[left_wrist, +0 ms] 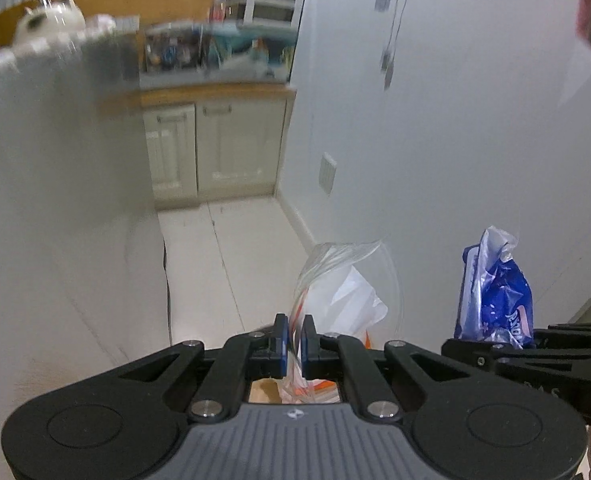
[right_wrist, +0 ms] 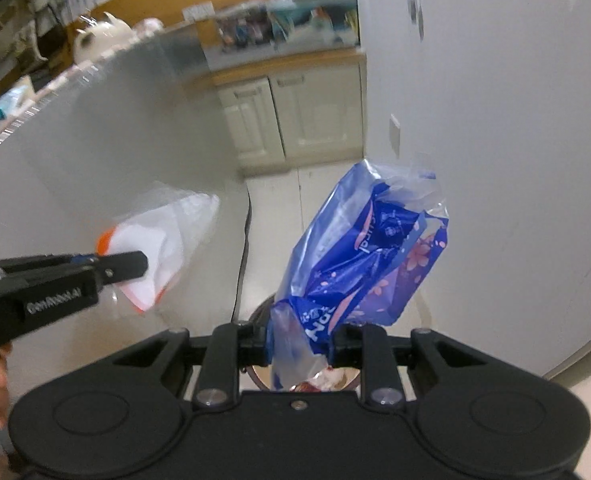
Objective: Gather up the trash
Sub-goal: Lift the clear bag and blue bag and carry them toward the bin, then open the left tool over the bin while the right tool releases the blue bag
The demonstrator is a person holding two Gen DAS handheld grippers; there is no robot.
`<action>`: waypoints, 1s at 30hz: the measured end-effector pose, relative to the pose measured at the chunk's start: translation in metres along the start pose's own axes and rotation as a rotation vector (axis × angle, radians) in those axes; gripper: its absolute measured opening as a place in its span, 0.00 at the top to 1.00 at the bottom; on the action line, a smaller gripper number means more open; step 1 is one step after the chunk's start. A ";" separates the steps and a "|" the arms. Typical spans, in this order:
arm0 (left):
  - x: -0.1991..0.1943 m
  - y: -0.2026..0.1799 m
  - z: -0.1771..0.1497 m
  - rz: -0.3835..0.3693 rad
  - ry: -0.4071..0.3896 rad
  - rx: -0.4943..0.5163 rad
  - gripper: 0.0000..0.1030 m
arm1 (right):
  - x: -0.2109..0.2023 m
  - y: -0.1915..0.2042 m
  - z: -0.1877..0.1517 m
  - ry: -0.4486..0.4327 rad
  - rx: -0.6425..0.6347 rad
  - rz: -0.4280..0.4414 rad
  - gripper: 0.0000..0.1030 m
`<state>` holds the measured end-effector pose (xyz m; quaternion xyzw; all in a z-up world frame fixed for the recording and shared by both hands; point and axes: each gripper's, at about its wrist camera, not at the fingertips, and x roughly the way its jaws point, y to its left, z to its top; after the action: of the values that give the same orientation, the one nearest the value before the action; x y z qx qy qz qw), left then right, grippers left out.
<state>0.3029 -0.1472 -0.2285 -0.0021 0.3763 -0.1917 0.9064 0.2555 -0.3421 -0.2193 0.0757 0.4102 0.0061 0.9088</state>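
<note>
Two pieces were clamped: your left gripper (left_wrist: pixel 294 338) pinched the clear bag (left_wrist: pixel 337 280), your right gripper (right_wrist: pixel 300 344) the blue wrapper (right_wrist: pixel 359 252). You held both above the bin (right_wrist: pixel 263 376) just below the right jaws, so that hand was nearer.

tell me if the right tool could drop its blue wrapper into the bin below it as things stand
Probably yes. The right tool is shut on the crumpled blue plastic wrapper, and the round bin opening shows directly beneath its jaws with nothing between. The left tool, holding a clear plastic bag, stays off to the side.

A blue flower-printed wrapper (right_wrist: pixel 359 256), a clear bag (left_wrist: pixel 343 292) with white and orange, cream cabinets (left_wrist: pixel 215 148).
</note>
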 end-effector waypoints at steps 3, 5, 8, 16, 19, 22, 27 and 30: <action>0.035 0.008 -0.004 0.007 0.042 -0.003 0.94 | 0.037 -0.005 -0.002 0.044 0.044 0.011 0.77; 0.057 0.015 -0.007 0.013 0.065 -0.015 0.94 | 0.064 -0.008 -0.004 0.073 0.074 0.019 0.77; 0.092 0.027 -0.011 0.020 0.102 -0.044 0.94 | 0.104 -0.012 -0.010 0.112 0.134 0.034 0.77; 0.176 0.041 -0.039 0.000 0.192 -0.104 0.94 | 0.203 -0.026 -0.050 0.244 0.262 0.046 0.77; 0.202 0.045 -0.049 -0.007 0.228 -0.110 0.94 | 0.233 -0.028 -0.061 0.318 0.263 0.036 0.77; 0.228 0.050 -0.057 -0.031 0.279 -0.140 0.94 | 0.252 -0.023 -0.056 0.340 0.197 0.038 0.77; 0.258 0.054 -0.055 -0.071 0.291 -0.145 0.93 | 0.278 -0.027 -0.057 0.389 0.151 0.036 0.77; 0.270 0.058 -0.056 -0.081 0.282 -0.153 0.91 | 0.278 -0.033 -0.065 0.394 0.140 0.041 0.77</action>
<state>0.4583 -0.1802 -0.4615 -0.0594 0.5131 -0.1970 0.8333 0.3895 -0.3456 -0.4729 0.1444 0.5777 0.0106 0.8033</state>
